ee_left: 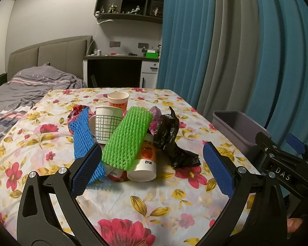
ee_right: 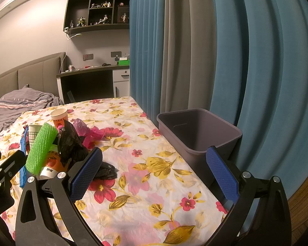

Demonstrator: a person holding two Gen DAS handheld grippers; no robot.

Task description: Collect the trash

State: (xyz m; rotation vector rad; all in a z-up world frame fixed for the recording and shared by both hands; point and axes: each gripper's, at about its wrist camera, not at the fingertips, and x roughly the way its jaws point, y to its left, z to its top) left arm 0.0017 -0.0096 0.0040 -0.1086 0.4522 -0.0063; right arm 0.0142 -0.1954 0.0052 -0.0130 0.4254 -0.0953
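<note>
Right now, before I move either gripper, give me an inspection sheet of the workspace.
Surface: floral tablecloth, flat.
Job's things: green foam net, blue foam net, black bag, paper cups, pink wrappers, all in one pile; grey bin at the table's right edge, looks empty.
Clutter: nothing seen beyond the pile.
Grippers: left gripper open, holding nothing; right gripper open, holding nothing.
Cables: white cable on the far wall.
Surroundings: bed, desk, shelf, blue curtains.

Both low, forward, sharing table (ee_left: pixel 174 209)
</note>
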